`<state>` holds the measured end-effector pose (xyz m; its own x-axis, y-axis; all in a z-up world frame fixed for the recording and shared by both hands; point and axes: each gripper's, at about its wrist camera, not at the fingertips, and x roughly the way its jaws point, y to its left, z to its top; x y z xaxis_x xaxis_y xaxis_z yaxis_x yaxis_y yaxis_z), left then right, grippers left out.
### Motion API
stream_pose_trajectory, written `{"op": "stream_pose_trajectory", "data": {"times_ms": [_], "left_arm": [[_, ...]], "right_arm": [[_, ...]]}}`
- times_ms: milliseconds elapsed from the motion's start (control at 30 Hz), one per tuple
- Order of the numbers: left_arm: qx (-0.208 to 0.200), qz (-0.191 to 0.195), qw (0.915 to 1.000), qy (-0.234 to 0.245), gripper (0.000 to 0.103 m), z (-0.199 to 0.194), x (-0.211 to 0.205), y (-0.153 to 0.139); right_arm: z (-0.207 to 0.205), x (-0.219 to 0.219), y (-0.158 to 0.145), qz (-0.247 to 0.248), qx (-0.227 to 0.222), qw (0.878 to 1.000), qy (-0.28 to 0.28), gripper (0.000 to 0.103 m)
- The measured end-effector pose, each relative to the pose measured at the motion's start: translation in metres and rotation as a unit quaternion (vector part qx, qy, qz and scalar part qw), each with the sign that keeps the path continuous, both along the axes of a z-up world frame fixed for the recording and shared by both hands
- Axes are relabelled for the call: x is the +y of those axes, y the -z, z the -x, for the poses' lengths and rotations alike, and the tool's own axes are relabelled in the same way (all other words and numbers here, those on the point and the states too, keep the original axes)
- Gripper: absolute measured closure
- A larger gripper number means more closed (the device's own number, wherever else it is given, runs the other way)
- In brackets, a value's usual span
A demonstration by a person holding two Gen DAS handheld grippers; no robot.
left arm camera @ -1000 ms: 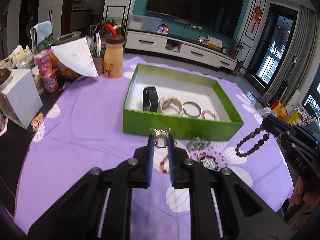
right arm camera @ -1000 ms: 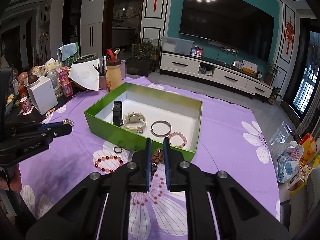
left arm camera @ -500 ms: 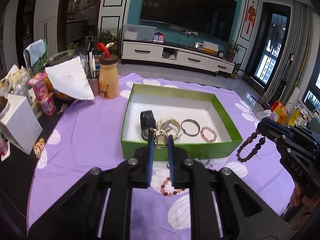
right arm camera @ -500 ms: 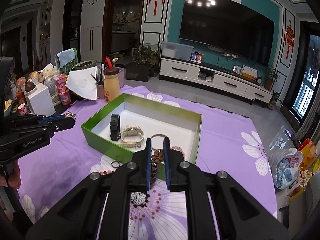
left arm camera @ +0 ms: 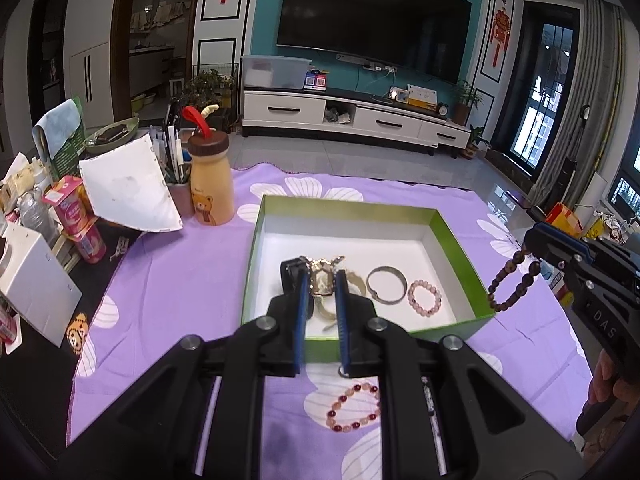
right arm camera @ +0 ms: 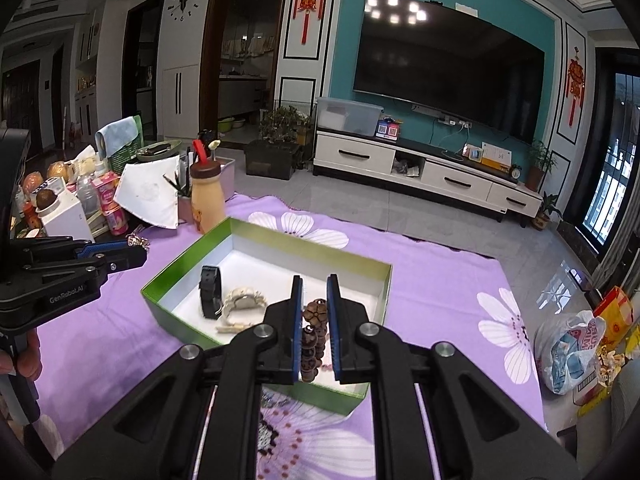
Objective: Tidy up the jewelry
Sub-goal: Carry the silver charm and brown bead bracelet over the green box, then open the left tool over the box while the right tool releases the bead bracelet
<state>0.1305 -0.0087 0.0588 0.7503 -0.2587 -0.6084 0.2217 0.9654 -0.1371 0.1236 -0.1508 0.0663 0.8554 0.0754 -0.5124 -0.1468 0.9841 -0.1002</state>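
1. A small gold-and-silver metal piece [left arm camera: 322, 280] is pinched in the closed jaws of the left gripper [left arm camera: 320, 286], seen above the near part of the green box [left arm camera: 460, 246].
2. A dark wooden bead bracelet [right arm camera: 313, 334], with a carved flower bead on top, is clamped in the shut right gripper [right arm camera: 314, 300]; its loop hangs free at the box's right wall.
3. Both pieces should be carried over the rim before release; the dangling loop is likely to snag on the cardboard wall.
4. Bare white floor at the back is best targeted, away from the black band [left arm camera: 289, 276], silver bangle [left arm camera: 386, 285] and pink bead bracelet [left arm camera: 425, 298].
5. A red bead bracelet [left arm camera: 354, 408] is left on the soft purple floral cloth [left arm camera: 180, 280].
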Motion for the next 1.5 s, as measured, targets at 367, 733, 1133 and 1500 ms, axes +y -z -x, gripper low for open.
{"op": "stream_pose_trajectory", "data": {"times_ms": [367, 733, 1133, 1500], "left_arm": [[0.002, -0.017, 0.9998, 0.007, 0.09, -0.037, -0.023, -0.002], [0.048, -0.006, 0.9988, 0.001, 0.09, -0.09, -0.026, 0.015], [0.121, -0.008, 0.9925, -0.014, 0.09, -0.137, -0.027, 0.057], [0.168, -0.032, 0.985, -0.018, 0.09, -0.158, -0.044, 0.089]], "right_arm": [[-0.039, -0.015, -0.001, -0.01, 0.002, 1.0, -0.003, 0.092], [-0.084, -0.021, 0.014, -0.045, 0.042, 0.998, -0.015, 0.092], [-0.13, -0.017, 0.049, -0.073, 0.114, 0.99, -0.024, 0.092], [-0.147, -0.007, 0.08, -0.062, 0.162, 0.985, -0.023, 0.092]]}}
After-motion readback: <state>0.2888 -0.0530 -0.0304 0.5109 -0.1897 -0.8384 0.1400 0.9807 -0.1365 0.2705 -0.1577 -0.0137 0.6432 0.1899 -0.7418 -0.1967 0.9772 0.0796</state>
